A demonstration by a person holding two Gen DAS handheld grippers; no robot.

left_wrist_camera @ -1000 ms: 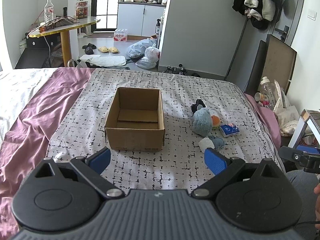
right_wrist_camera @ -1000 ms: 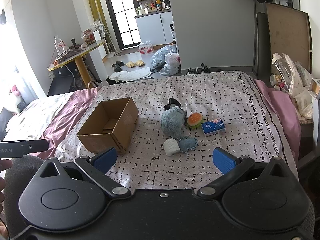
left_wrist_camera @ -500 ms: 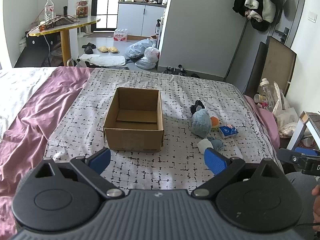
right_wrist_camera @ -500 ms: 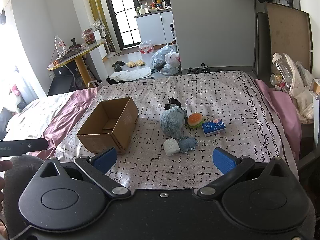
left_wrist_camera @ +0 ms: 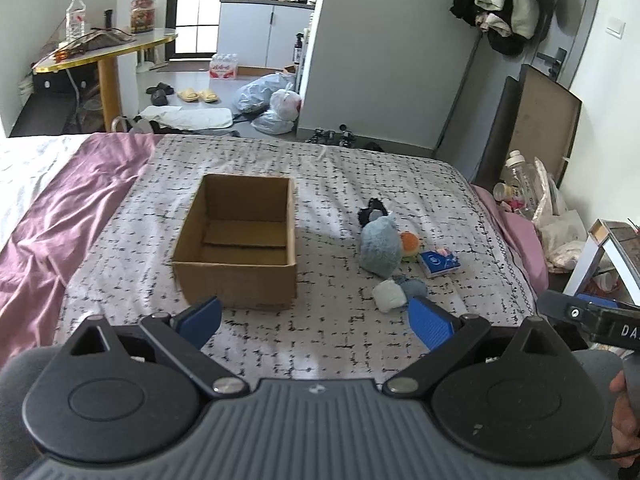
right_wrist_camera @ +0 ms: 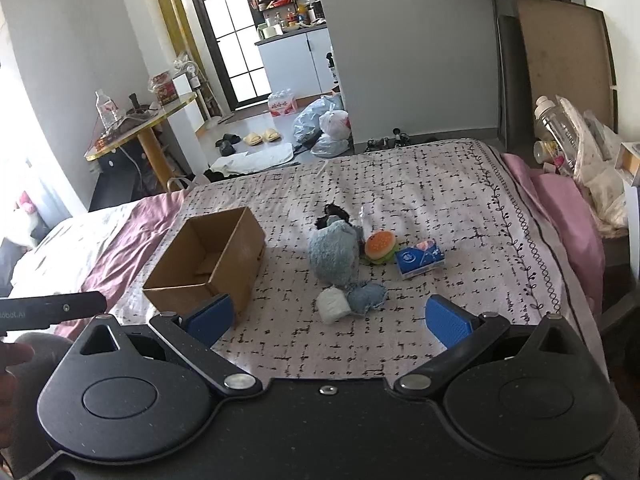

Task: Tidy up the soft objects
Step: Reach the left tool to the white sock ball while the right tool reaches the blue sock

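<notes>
An open, empty cardboard box (left_wrist_camera: 240, 240) (right_wrist_camera: 208, 260) sits on the patterned bedspread. To its right lies a cluster: a fluffy blue plush (left_wrist_camera: 380, 250) (right_wrist_camera: 332, 254), a burger toy (left_wrist_camera: 410, 242) (right_wrist_camera: 380, 245), a blue tissue pack (left_wrist_camera: 439, 263) (right_wrist_camera: 420, 258), a white sock roll (left_wrist_camera: 389, 297) (right_wrist_camera: 333, 305), a blue-grey sock (left_wrist_camera: 414, 288) (right_wrist_camera: 366, 298) and a black item (left_wrist_camera: 372, 213) (right_wrist_camera: 334, 213). My left gripper (left_wrist_camera: 316, 322) is open and empty near the bed's front edge, before the box. My right gripper (right_wrist_camera: 330, 320) is open and empty, before the socks.
A pink sheet (left_wrist_camera: 52, 216) covers the bed's left side. A nightstand with bottles and bags (right_wrist_camera: 572, 144) stands to the right. Beyond the bed are plastic bags (left_wrist_camera: 272, 106), slippers and a round yellow-edged table (left_wrist_camera: 104, 48).
Both grippers have drawn back slightly from the bed, so box and toys look a little farther. Both stay open; nothing on the bed has moved.
</notes>
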